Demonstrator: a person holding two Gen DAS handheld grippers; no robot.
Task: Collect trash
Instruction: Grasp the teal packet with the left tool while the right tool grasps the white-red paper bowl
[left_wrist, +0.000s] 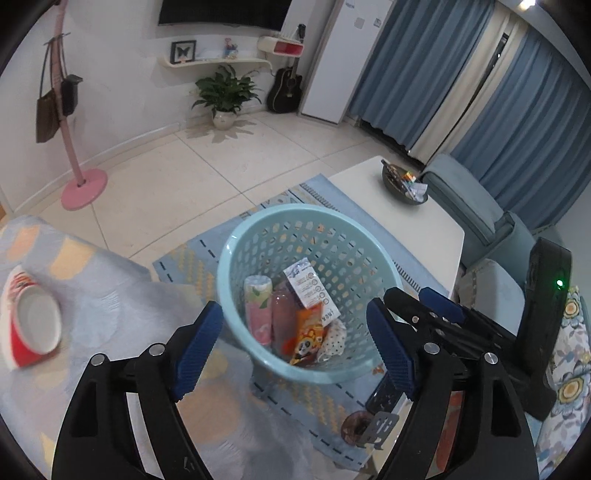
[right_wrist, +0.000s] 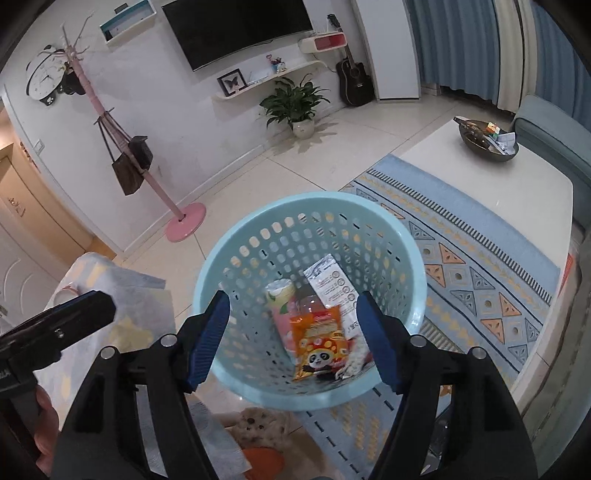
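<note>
A light blue perforated basket (left_wrist: 236, 266) (right_wrist: 207, 280) stands on the rug. Inside it lie a pink can (left_wrist: 256, 310) (right_wrist: 282, 314), a pink bottle (left_wrist: 282, 317), a white carton (left_wrist: 310, 288) (right_wrist: 328, 284), an orange panda snack bag (left_wrist: 308, 339) (right_wrist: 319, 343) and a crumpled dotted wrapper (left_wrist: 334, 341). My left gripper (left_wrist: 295, 347) is open and empty, above the basket's near rim. My right gripper (right_wrist: 291, 339) is open and empty, over the basket. The right gripper also shows in the left wrist view (left_wrist: 443, 317), and the left one at the right wrist view's left edge (right_wrist: 55, 325).
A red and white cup (left_wrist: 29, 321) lies on a patterned cloth (left_wrist: 110, 295) at left. A white coffee table (left_wrist: 424, 229) (right_wrist: 517, 177) holds a dark bowl (left_wrist: 402, 184) (right_wrist: 487, 142). A pink coat stand (left_wrist: 83, 188) (right_wrist: 184, 221), a plant (left_wrist: 225, 96) and a blue sofa (left_wrist: 480, 221) stand around.
</note>
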